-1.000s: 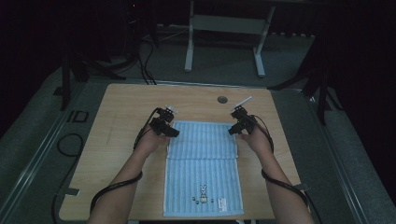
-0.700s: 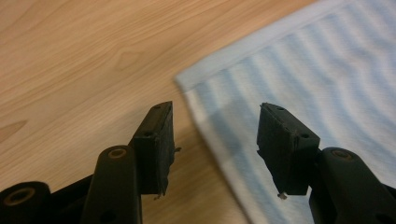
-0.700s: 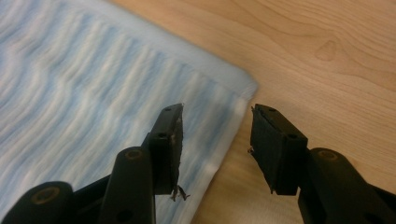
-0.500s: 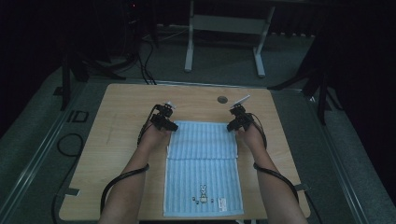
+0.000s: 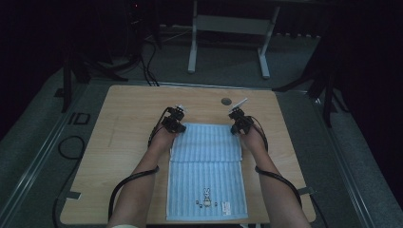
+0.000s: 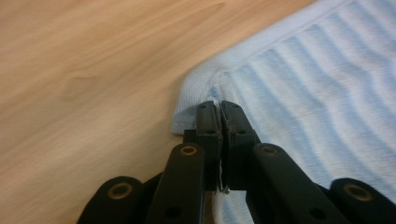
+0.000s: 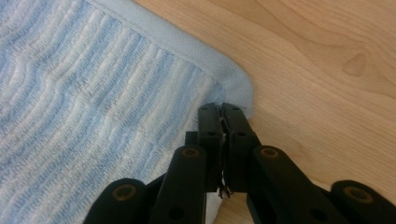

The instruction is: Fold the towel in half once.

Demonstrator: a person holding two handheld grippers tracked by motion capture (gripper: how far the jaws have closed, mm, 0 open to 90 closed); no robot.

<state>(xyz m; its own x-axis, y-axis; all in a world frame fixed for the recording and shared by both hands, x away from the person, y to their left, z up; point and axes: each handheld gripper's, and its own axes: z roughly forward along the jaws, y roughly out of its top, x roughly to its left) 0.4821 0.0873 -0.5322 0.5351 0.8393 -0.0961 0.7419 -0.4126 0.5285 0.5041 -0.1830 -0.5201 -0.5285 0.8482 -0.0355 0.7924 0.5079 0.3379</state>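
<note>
Looking down from the high view, you have a light blue towel (image 5: pixel 206 168) lying flat on the worktop (image 5: pixel 119 123), its long side running away from you, with a crease across the middle and a small rabbit print near your edge. Your left claw (image 5: pixel 177 124) sits at the far left corner and your right claw (image 5: pixel 236 124) at the far right corner, well apart, one on each end of the far hem. In the left claw view, the left claw (image 6: pixel 219 106) has just been closing and now stands pinched together on the towel (image 6: pixel 317 93), right at the rounded corner where the plain hem meets the ribbed pile; a sliver of cloth shows between the pads. In the right claw view, the right claw (image 7: pixel 219 108) has likewise just closed and is clamped on the towel (image 7: pixel 84 93) a little inside its corner hem, bare wood just beside it. Judge the cloth as light, soft and limp: it will sag and drape between your hands rather than hold a shape, and the ribbed terry should grip well. Hold it by the hemmed corners, as you do now, since the doubled edge is the firmest bite, and keep both corners level so the fold falls square.
</note>
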